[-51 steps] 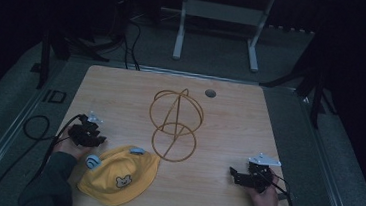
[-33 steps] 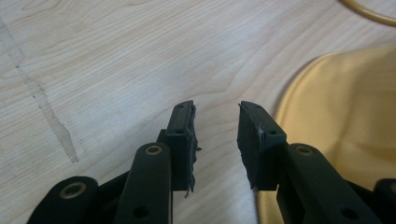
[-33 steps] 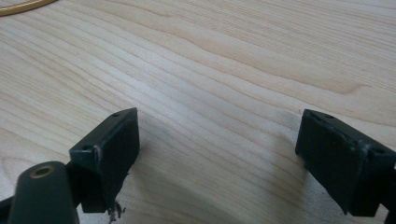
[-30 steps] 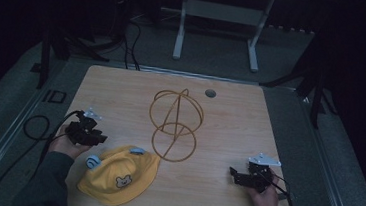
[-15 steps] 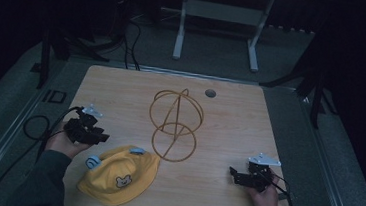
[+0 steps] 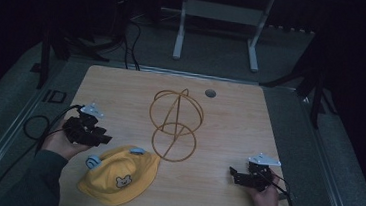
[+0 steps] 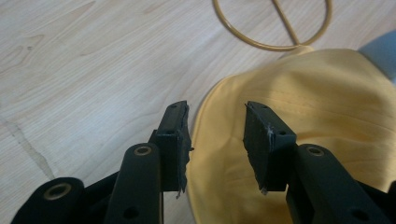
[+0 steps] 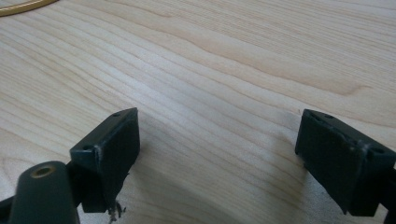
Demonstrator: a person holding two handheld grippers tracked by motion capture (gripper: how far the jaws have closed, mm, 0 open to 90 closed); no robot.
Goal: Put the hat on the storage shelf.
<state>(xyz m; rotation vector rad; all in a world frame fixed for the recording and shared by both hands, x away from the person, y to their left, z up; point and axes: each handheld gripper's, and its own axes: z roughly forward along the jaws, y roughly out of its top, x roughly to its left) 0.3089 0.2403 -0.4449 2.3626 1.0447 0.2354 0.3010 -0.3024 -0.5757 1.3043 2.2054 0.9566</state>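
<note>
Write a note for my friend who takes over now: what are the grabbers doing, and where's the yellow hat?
Left gripper: jaws open, just been opening, nothing between them, above the edge of the yellow hat.
Right gripper: open wide, empty, low over the bare table.
Hat lies flat at the near edge, touching the wire stand, which is upright mid-table.
Done: nothing placed on the stand.
Left, probably: grip the hat and put it on the stand.

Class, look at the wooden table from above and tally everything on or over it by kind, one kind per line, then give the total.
Yellow fabric cap with a bear patch: 1
Golden wire stand of rings and hoops: 1
Black hand-held gripper: 2, left and right
Total: 4
</note>
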